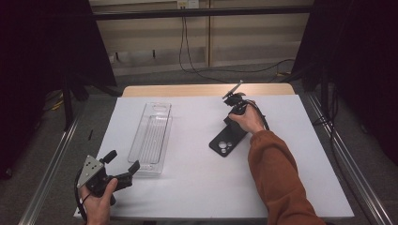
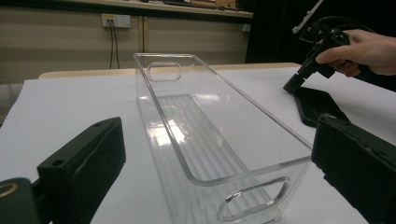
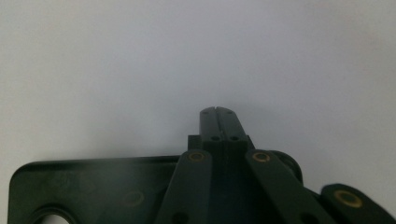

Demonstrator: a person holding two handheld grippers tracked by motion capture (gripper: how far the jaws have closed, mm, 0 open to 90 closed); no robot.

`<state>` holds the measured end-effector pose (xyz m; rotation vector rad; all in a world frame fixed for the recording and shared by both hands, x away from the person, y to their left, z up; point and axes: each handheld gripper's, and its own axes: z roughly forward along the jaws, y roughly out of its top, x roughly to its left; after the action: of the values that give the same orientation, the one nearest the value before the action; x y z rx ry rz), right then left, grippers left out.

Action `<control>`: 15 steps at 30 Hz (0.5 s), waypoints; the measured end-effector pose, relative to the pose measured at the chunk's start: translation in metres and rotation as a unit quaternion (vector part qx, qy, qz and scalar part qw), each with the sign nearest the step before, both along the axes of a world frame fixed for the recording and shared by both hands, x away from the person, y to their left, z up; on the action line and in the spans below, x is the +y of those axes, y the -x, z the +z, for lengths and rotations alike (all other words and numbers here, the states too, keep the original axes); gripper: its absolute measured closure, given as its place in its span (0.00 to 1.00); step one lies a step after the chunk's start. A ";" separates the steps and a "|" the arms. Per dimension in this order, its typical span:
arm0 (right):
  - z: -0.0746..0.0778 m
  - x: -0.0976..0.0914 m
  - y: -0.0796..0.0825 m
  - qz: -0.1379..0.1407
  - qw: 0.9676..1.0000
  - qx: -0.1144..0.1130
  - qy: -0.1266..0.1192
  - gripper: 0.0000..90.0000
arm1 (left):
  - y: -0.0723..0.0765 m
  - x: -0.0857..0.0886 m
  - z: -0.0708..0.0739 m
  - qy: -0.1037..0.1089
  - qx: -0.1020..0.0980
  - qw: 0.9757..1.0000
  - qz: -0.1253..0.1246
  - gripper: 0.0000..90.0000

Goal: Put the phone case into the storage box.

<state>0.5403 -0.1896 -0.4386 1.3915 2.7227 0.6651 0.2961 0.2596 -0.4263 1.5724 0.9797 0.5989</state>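
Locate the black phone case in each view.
High view: phone case right of centre, under the right gripper.
Left gripper view: phone case at right, beyond the clear bin.
Right gripper view: phone case bottom left, under the shut fingers.
Shared landmark: white table.

Table cover: white sheet (image 1: 202, 183) spread over the wooden tabletop (image 1: 206, 90).
Clear bin (image 1: 151, 137): long, see-through, empty, handle cut-outs at both ends, left of centre.
Background: wall socket (image 2: 116, 20), dangling cables (image 1: 184, 44).
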 end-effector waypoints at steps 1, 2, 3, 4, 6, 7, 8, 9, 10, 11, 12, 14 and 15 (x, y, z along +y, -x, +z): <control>0.000 -0.002 0.001 -0.003 1.000 0.002 -0.003 1.00 | 0.000 0.000 0.000 0.000 0.000 1.000 0.000 0.03; -0.001 -0.003 0.002 -0.004 1.000 0.000 -0.005 1.00 | 0.000 0.000 0.000 0.000 0.000 1.000 0.000 0.03; -0.001 -0.005 0.003 -0.006 1.000 0.002 -0.003 1.00 | 0.000 -0.001 0.000 0.000 0.000 1.000 0.001 0.03; -0.001 -0.006 0.003 -0.007 1.000 0.004 -0.003 1.00 | 0.000 -0.001 0.000 0.000 0.001 1.000 0.000 0.03; -0.001 -0.008 0.004 -0.010 1.000 0.002 -0.004 1.00 | 0.000 -0.001 0.000 0.001 0.001 1.000 0.000 0.03; -0.001 -0.011 0.007 -0.012 1.000 0.001 -0.005 1.00 | 0.000 -0.001 0.000 0.000 0.000 1.000 0.000 0.03; -0.001 -0.012 0.008 -0.012 1.000 0.002 -0.006 1.00 | 0.000 -0.001 0.000 0.001 0.001 1.000 0.001 0.03; -0.002 -0.014 0.009 -0.012 1.000 0.000 -0.007 1.00 | 0.000 -0.001 0.000 0.001 0.001 1.000 0.001 0.03; -0.001 -0.015 0.010 -0.014 1.000 0.001 -0.008 1.00 | 0.000 -0.001 0.000 -0.001 0.001 1.000 0.000 0.03; -0.002 -0.017 0.011 -0.013 1.000 0.000 -0.008 1.00 | 0.000 -0.001 0.000 -0.001 0.000 1.000 0.000 0.03; -0.002 -0.018 0.012 -0.015 1.000 0.001 -0.010 1.00 | 0.000 -0.001 0.000 -0.001 0.000 1.000 0.000 0.03; -0.002 -0.021 0.014 -0.015 1.000 -0.001 -0.010 1.00 | 0.000 -0.001 0.000 0.000 0.000 1.000 0.000 0.03; -0.002 -0.021 0.015 -0.015 1.000 -0.001 -0.009 1.00 | 0.000 -0.001 0.000 -0.001 0.000 1.000 0.000 0.03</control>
<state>0.5252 -0.2110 -0.4402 1.4322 2.6953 0.6899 0.2961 0.2584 -0.4262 1.5735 0.9798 0.5994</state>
